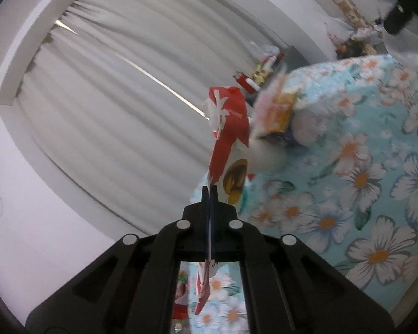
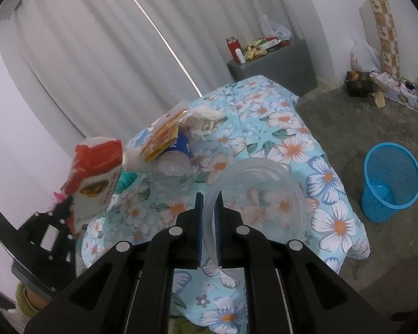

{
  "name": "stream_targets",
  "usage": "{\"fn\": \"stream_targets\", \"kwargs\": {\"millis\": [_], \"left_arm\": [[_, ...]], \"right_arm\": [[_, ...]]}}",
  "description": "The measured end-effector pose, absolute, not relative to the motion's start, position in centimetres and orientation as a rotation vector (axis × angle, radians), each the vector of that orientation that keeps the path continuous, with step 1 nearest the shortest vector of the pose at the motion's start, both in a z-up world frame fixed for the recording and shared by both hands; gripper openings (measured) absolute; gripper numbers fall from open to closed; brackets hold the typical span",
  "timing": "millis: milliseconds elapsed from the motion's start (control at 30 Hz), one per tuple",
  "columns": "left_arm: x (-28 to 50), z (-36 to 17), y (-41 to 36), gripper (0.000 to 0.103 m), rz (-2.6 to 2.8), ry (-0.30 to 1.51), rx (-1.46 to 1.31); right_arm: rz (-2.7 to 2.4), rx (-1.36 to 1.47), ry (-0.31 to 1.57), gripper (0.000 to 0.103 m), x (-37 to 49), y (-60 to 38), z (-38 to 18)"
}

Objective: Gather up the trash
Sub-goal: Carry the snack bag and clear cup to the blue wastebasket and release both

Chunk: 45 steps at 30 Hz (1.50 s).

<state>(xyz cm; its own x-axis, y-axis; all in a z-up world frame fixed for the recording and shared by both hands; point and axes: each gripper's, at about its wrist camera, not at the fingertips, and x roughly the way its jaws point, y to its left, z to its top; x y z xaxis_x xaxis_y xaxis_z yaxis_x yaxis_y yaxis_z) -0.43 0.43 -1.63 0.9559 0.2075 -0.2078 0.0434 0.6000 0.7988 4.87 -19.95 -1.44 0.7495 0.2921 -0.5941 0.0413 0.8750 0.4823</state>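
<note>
Covering the table (image 2: 267, 105), the flowered cloth holds leftover wrappers; the blue bin (image 2: 390, 183) waits on the floor beside it. Right gripper (image 2: 209, 203) pinches a clear tub (image 2: 253, 194); left gripper (image 1: 209, 194) clamps the red carton (image 1: 228, 128). Carry both level, then release over the bin.

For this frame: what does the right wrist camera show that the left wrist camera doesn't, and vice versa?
Right wrist only: the blue basket on the floor, and the right gripper shut on the rim of a clear plastic container.
Left wrist only: the left gripper's closed jaws from behind, pinching the carton's edge.
Both: the red-and-white carton, the floral tablecloth, the yellow wrapper.
</note>
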Motion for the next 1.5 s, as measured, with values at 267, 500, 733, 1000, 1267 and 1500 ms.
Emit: {"fn": "stream_targets", "kwargs": {"millis": [267,500,733,1000,1267,1500], "left_arm": [[-1.2,4.4,0.8,0.0,0.081,0.24,0.783],[-0.8,9.7,-0.2,0.0,-0.08,0.241,0.566],[1.2,13.0,-5.7,0.0,-0.362,0.265,0.398],[6.4,12.3,-18.0,0.0,-0.709,0.367,0.326],[12.7,6.9,-32.6,0.0,-1.01,0.589,0.3],[17.9,-1.8,-44.3,0.0,-1.125,0.798,0.345]], "right_arm": [[0.144,0.522,0.676,0.008,3.8,-21.0,-0.9],[0.116,0.56,0.628,0.008,2.6,-23.5,-0.5],[0.039,0.611,0.568,0.008,0.9,-27.6,-0.2],[-0.112,0.688,0.514,0.008,-0.8,-33.9,-0.9],[-0.311,0.842,0.482,0.008,-0.9,-43.5,-4.4],[-0.403,1.045,0.563,0.008,2.6,-52.9,-12.5]]}}
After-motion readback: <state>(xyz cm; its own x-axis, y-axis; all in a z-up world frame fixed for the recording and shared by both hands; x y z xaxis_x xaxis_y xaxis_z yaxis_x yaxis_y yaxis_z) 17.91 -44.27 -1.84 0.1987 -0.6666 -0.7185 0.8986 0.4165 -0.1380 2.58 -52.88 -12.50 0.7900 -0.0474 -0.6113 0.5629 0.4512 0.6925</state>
